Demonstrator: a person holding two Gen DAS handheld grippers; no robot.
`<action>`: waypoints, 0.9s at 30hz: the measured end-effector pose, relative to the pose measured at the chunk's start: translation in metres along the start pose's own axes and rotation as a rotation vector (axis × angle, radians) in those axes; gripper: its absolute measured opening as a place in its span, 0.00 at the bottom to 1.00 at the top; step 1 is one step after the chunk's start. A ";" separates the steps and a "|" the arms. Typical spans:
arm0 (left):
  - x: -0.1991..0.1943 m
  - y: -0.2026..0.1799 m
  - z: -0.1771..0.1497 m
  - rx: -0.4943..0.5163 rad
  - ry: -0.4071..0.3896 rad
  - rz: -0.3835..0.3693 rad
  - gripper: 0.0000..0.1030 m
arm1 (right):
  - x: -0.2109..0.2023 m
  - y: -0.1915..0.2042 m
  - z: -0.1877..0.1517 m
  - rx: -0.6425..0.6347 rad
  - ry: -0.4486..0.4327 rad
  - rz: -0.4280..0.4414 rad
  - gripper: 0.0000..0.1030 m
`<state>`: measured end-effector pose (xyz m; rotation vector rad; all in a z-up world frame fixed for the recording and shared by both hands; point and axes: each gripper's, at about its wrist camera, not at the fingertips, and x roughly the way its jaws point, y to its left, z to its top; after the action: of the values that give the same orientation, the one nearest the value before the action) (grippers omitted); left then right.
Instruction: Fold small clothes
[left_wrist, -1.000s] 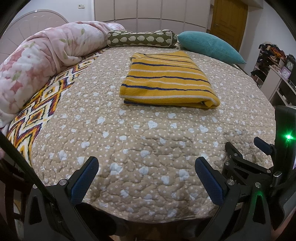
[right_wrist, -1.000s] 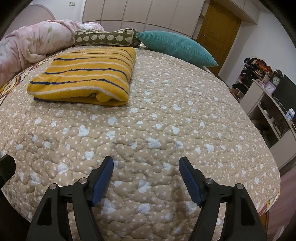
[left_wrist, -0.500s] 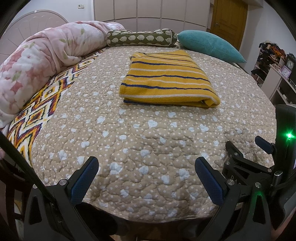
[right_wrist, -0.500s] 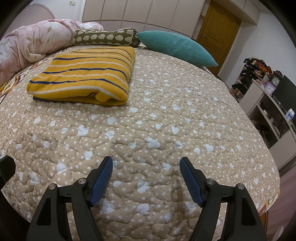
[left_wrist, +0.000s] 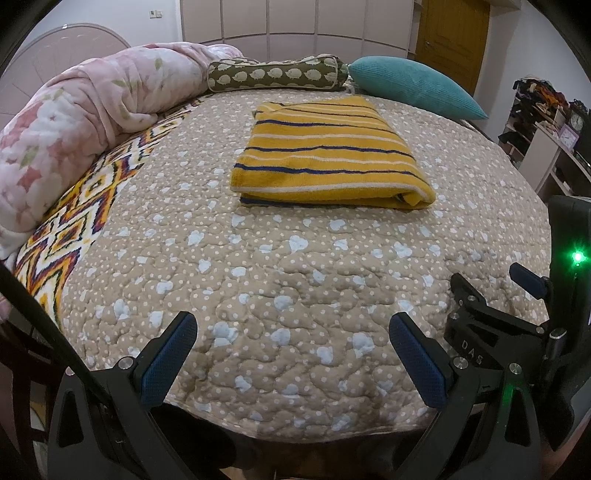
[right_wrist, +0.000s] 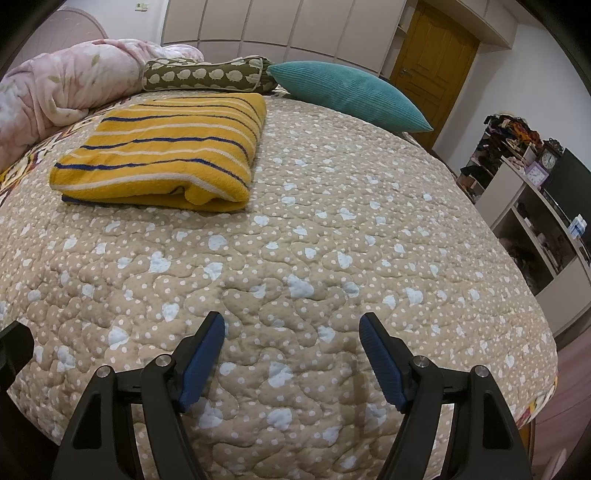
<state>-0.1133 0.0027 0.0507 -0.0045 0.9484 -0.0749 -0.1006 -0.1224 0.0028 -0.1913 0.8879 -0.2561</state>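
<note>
1. The mustard-yellow knitted garment with navy and white stripes (left_wrist: 328, 155) lies folded into a compact, thick rectangle on the beige quilted bedspread with pale blue hearts and white dots (left_wrist: 295, 295), towards the far half of the bed, its rolled fold edge facing the cameras

2. In the right wrist view the same garment (right_wrist: 166, 147) shows layers stacked neatly, with a dark navy edge peeking out underneath at the near side; the corners look squared and nothing trails loose

3. The left gripper (left_wrist: 291, 354) hangs over the near edge of the bed, its blue-padded jaws wide apart and holding nothing, well short of the garment

4. The right gripper (right_wrist: 291, 354) likewise sits low at the near edge with its jaws spread wide and nothing between them

5. Beyond the garment lie a rolled pink floral blanket (left_wrist: 85, 122), an olive bolster patterned with cream hedgehogs (left_wrist: 277, 74) and a teal corduroy cushion (left_wrist: 417, 88), none touching it

6. Judging from this, the folding of this piece looks finished: both tools are free and clear of the cloth

7. No other unfolded small clothes show on the bed in either view, so what remains, if anything, cannot be told from here
</note>
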 end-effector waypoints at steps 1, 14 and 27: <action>0.000 0.000 0.000 0.000 0.000 -0.001 1.00 | 0.000 0.000 0.000 0.002 0.001 -0.002 0.77; 0.001 -0.009 -0.002 0.034 0.004 -0.013 1.00 | 0.001 -0.002 0.001 0.010 0.002 -0.008 0.77; 0.002 -0.009 -0.003 0.040 0.018 -0.009 1.00 | 0.000 -0.007 0.001 0.036 -0.002 -0.016 0.77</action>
<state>-0.1148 -0.0066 0.0477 0.0283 0.9646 -0.1026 -0.1008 -0.1286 0.0049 -0.1658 0.8793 -0.2867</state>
